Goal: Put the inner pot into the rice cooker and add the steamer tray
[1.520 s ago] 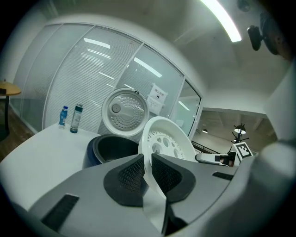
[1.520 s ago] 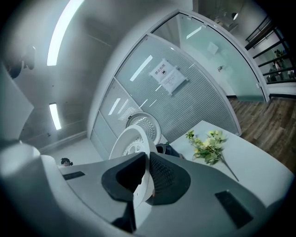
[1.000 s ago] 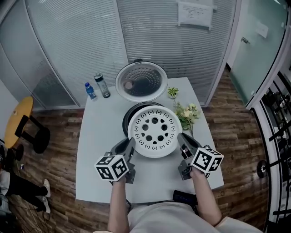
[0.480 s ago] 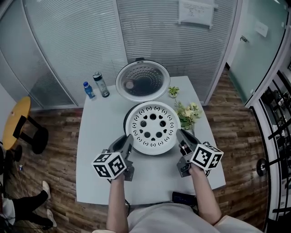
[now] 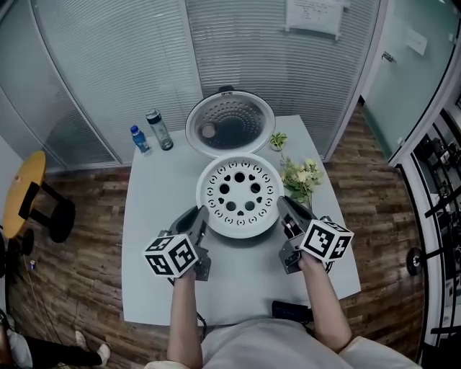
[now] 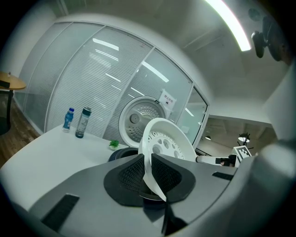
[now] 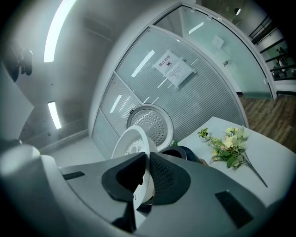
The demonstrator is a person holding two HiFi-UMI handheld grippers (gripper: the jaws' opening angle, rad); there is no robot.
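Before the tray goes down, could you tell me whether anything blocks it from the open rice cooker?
Nothing visible does: the steamer tray, held by the left gripper and right gripper, hangs over the rice cooker, its lid open.

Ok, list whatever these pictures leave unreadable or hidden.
- Inner pot: in the head view the steamer tray covers the rice cooker opening, so whether it's inside can't be told.
- Wall notice: print too small in every view.
- Dark object at the table near edge: head view, partly behind the right arm.

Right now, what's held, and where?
Both hold the white steamer tray by its rim: left gripper on its left edge, right gripper on its right.
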